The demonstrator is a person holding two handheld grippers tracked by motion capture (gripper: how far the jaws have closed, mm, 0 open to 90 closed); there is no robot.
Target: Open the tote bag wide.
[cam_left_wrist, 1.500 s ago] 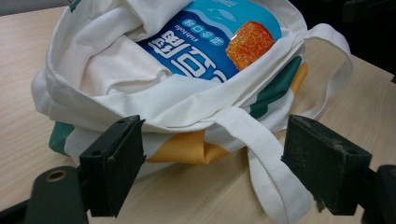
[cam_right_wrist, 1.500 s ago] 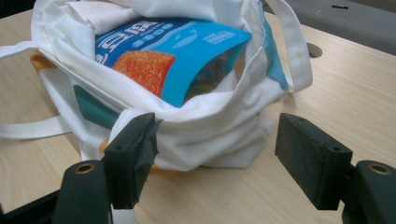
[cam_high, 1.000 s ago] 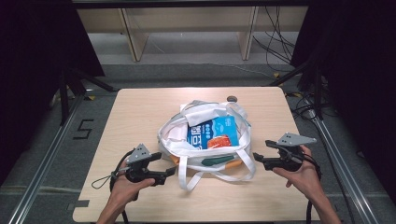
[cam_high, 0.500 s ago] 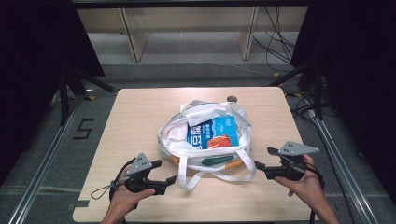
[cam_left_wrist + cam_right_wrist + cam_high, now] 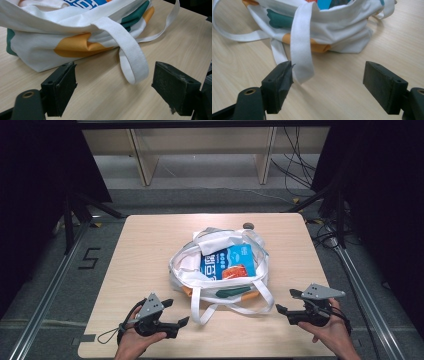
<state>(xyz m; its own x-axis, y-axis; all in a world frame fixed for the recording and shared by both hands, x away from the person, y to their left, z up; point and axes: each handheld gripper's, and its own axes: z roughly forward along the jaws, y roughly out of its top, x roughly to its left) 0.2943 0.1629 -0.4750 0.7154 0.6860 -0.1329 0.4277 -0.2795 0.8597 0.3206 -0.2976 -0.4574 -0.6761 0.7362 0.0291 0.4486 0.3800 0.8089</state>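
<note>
High view: left gripper (image 5: 176,313) and right gripper (image 5: 283,302) flanking tote bag (image 5: 220,270), both claws gaping wide, empty; right's just been opening; strap (image 5: 302,45) lying loose, likely released

One overhead view; two low close-ups share the bag (image 5: 220,270).

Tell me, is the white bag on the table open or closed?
Open. The bag lies with its mouth spread, so the blue packet inside shows from above.

The tote bag (image 5: 75,30) is cut off by the top edge.
</note>
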